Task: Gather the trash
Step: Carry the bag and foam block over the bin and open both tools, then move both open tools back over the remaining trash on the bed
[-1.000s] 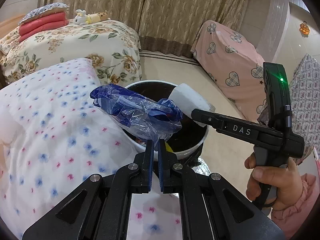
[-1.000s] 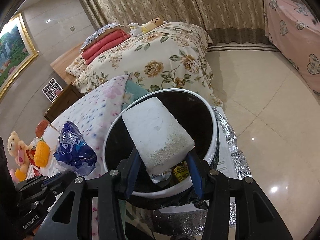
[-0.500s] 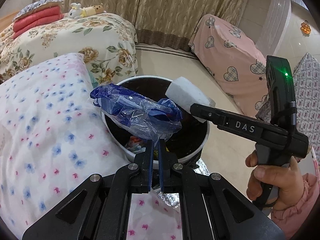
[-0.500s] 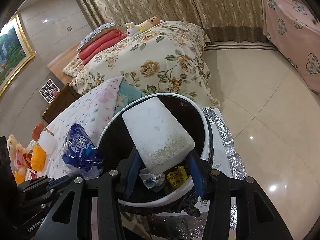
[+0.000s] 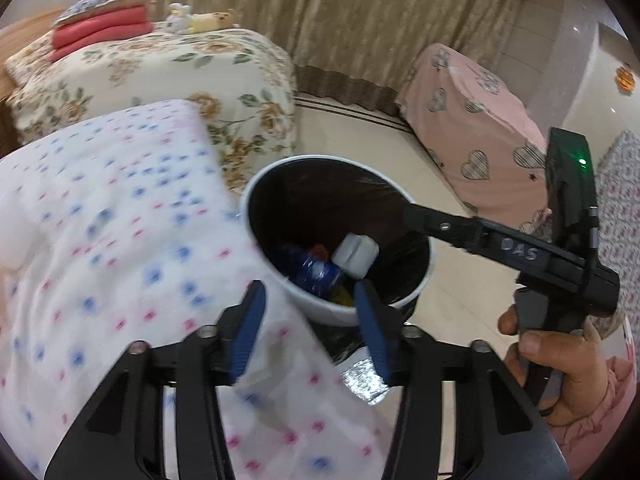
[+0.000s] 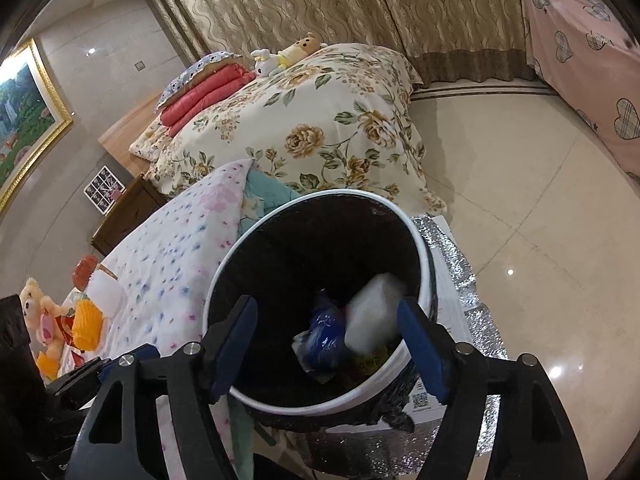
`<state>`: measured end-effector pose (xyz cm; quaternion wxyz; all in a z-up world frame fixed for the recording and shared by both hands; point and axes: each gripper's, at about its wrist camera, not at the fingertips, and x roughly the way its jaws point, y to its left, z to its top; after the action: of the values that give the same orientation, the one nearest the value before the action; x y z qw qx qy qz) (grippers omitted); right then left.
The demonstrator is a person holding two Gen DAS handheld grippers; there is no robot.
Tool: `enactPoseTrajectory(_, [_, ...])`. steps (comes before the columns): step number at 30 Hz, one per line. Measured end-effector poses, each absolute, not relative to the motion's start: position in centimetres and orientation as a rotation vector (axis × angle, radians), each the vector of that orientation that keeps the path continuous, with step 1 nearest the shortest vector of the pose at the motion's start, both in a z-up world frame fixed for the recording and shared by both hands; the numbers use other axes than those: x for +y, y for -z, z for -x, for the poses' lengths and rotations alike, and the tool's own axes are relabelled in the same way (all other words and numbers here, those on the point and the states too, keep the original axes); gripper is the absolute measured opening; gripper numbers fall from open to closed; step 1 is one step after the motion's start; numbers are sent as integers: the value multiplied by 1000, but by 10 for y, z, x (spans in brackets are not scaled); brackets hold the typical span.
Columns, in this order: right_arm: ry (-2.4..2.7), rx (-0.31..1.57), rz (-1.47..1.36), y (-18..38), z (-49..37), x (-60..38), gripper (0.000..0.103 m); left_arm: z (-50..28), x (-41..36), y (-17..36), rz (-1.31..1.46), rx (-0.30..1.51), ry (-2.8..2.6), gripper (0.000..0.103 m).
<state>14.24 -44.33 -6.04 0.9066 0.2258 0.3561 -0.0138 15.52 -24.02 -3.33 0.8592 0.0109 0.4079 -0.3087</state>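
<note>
Bed: the bed (image 6: 168, 264) under a white sheet dotted pink and blue lay left of the bin, its edge touching the rim.
Bin: the round white-rimmed waste bin with a black liner (image 5: 256, 196) (image 6: 420, 248) stood upright on the floor, between the bed and a silver foil sheet (image 6: 464, 280).
White block: the white rectangular foam block (image 5: 355, 252) (image 6: 374, 316) was inside the bin, tilted and blurred in the right wrist view; whether it had come to rest could not be told. Judged light, rigid and crumbly; best taken across its two long flat faces.
Blue bag: the crumpled blue-and-clear plastic bag (image 5: 314, 270) (image 6: 324, 332) lay in the bin bottom, touching the block. Judged very light, limp and slippery; best pinched at a bunched fold.
Left tool: the left tool (image 5: 310, 322) hung over the near rim with its blue pads apart and nothing between them.
Right tool: the right tool (image 6: 328, 344) stood wide apart above the bin mouth, empty, gripped by a hand (image 5: 560, 364).
Change from earlier frames: the bag had been clamped in the left tool and the block in the right, both above the bin; both tools' jaws had just been opening, and both items were now down inside.
Other items: a second white block (image 6: 105, 292) and small toys remained on the bed, well apart from the bin.
</note>
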Motion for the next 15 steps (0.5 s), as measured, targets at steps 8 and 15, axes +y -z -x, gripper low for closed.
enactPoseTrajectory(8, [-40, 719, -478, 58, -136, -412, 84, -145, -190, 42, 64, 876, 548, 61])
enactPoseTrajectory(15, [-102, 724, -462, 54, -139, -379, 84, -136, -148, 39, 107, 851, 465, 61])
